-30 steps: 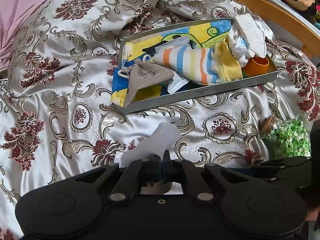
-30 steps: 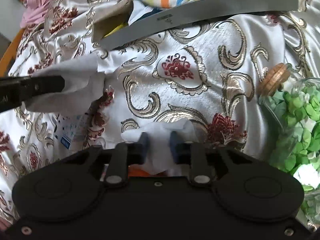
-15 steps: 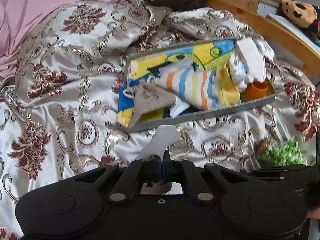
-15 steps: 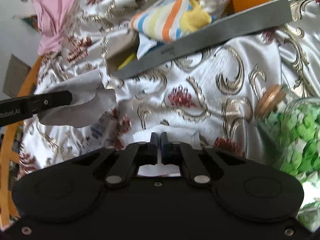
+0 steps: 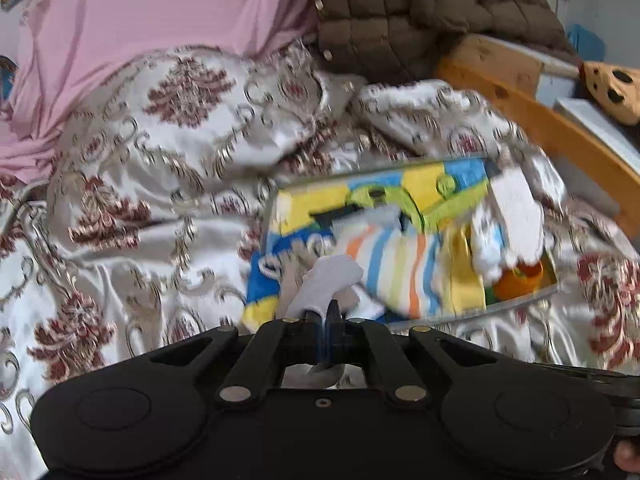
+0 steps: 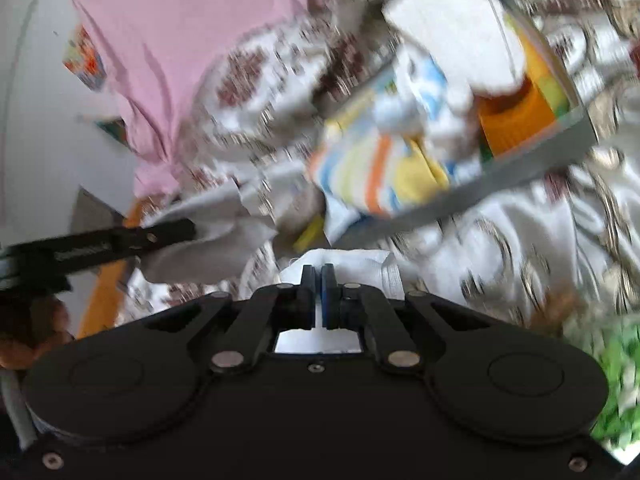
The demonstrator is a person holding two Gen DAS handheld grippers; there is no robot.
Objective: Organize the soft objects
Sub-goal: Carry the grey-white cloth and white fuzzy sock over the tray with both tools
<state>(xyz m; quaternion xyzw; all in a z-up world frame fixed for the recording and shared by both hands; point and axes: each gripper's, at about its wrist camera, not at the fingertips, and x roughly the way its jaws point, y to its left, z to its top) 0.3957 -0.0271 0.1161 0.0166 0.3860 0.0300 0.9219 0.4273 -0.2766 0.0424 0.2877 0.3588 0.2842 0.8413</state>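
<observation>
A grey metal tray on the patterned bedspread holds a striped cloth, a yellow cloth, a white sponge and an orange cup. My left gripper is shut on a light grey cloth, held up in front of the tray. My right gripper is shut on a white cloth, lifted off the bed. The left gripper's finger and its grey cloth show at the left of the right wrist view. The tray lies ahead and right.
A glass jar of green pieces lies at the lower right. A pink sheet and a brown quilted jacket lie at the back. A wooden bed frame runs on the right, with a plush toy behind it.
Both grippers have risen off the bedspread with their cloths. The right gripper closed on the white cloth a second ago. Both views are now motion-blurred and look higher toward the tray.
</observation>
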